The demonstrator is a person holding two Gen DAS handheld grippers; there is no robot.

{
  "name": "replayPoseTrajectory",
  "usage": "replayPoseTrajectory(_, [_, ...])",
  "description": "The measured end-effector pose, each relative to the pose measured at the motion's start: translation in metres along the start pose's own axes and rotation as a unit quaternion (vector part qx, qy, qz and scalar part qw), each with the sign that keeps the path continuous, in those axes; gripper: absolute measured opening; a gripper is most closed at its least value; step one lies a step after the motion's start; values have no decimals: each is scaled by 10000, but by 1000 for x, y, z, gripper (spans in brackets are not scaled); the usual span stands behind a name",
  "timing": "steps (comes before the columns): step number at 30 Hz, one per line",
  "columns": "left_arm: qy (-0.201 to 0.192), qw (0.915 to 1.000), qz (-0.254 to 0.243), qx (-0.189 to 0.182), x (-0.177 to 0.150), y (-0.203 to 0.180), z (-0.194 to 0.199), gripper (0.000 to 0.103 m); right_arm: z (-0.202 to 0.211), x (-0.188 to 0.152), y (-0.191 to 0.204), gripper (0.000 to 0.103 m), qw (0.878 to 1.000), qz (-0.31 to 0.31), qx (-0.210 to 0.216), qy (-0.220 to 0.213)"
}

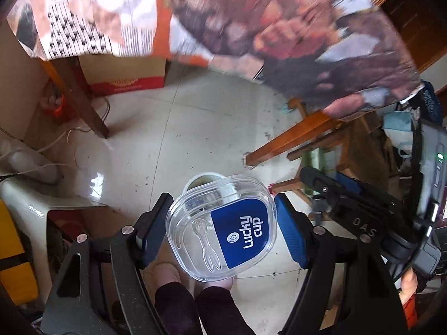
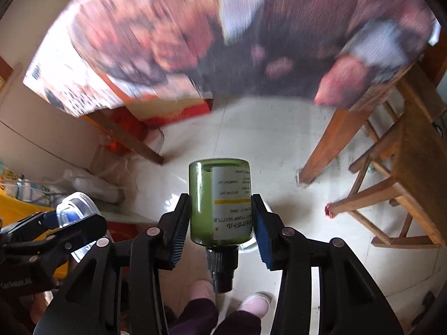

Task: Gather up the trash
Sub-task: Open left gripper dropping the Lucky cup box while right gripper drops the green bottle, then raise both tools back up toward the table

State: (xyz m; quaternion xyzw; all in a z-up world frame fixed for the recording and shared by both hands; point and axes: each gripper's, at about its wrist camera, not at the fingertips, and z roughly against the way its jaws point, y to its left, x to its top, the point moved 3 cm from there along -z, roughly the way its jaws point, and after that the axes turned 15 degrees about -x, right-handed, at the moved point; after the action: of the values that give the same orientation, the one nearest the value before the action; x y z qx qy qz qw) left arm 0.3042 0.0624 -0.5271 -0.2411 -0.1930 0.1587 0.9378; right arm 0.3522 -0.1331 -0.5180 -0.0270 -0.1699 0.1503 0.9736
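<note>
- Trash in two pieces, one per tong: clear plastic lid (image 1: 223,223) with a blue "lucky cup" label, and green pump bottle (image 2: 204,203) with a white label.
- Lid sat between the blue pads (image 1: 155,223) of the left gripper (image 1: 222,198), jaws spread wide and pinching its two rims, label side facing the camera.
- Bottle hung cap-end toward the camera between the pads of the right gripper (image 2: 220,198); jaws stood about half spread and hugged its sides, but could not tell whether they really pressed on it.
- Both grippers pointed steeply down at the pale tiled floor (image 1: 195,125), side by side and near each other.
- Directly beneath the lid, showed a white round rim (image 1: 201,177) (contents too hidden to name); same rim peeked out beside the bottle in the right wrist view.
- Ahead loomed a table draped in printed paper (image 1: 279,28), blurred, with a dark wooden leg (image 1: 81,97) to the left and a cardboard box (image 1: 125,75) with a red band under it.
- To the right stood a wooden chair (image 2: 405,167), its legs and rungs reaching close to the rim.
- At the bottom edge appeared the person's pale slippers (image 2: 257,304) and dark trouser legs, just behind the rim.
- Left side was crowded: white cords and a yellow object (image 1: 14,251), beside a white stool.
</note>
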Motion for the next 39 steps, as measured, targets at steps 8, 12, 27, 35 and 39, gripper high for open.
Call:
replayPoseTrajectory(8, [303,9994,113,-98,-7,19,-63,73,-37,-21,-25,51,9986,-256,-3,460])
replayPoseTrajectory(12, [444,9985,146,-278,-5,15,-92,73,-35,-25,-37,51,9985,-261,-193,452])
replayPoseTrajectory(27, [1030,9946,91,-84,-4,-1,-137,74,-14,-18,-52,51,9984,-426,-296,245])
replayPoseTrajectory(35, [772,9970,-82,6,9,-25,-63,74,42,-4,-43,51,9989,-396,-247,12])
replayPoseTrajectory(39, [516,9984,-245,45,23,-47,-11,74,84,10,-38,51,9987,-405,-223,-194])
